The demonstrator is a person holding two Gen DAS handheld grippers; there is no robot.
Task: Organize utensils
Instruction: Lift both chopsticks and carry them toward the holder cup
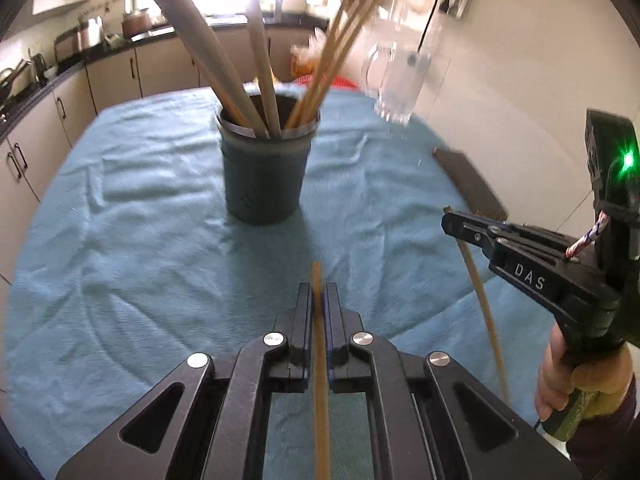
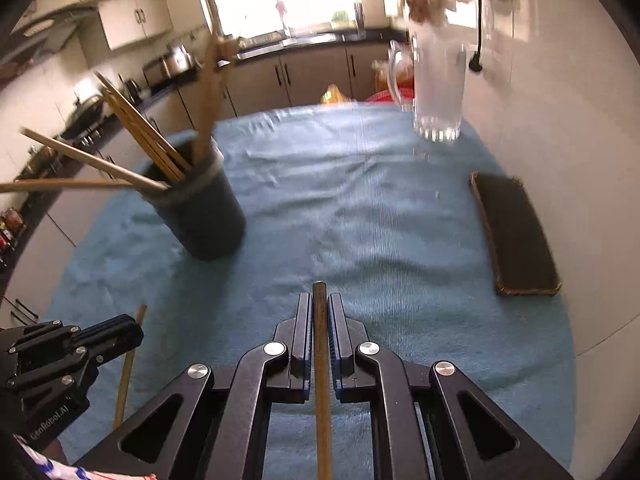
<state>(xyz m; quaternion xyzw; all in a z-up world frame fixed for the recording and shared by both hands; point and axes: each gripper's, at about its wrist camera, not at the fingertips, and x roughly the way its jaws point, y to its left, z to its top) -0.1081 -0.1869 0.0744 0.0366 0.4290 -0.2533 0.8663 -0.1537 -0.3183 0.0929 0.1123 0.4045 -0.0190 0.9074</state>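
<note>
- Where the blue-clothed tabletop (image 1: 120, 200) fills the frame, one dark holder (image 1: 262, 168) stands upper centre, several wooden sticks inside.
- Left gripper (image 1: 318, 300) pinches one thin stick (image 1: 320, 360), bottom centre.
- Right gripper (image 2: 319, 312) pinches one darker stick (image 2: 321, 380).

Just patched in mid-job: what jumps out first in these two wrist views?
Each gripper is shut on a thin wooden stick: the left gripper on the left stick and the right gripper on the right stick, both above the blue cloth. Behind them stands a dark cup bristling with wooden utensils. A clear glass mug stands at the far right, a flat dark tray nearer on the right.
</note>
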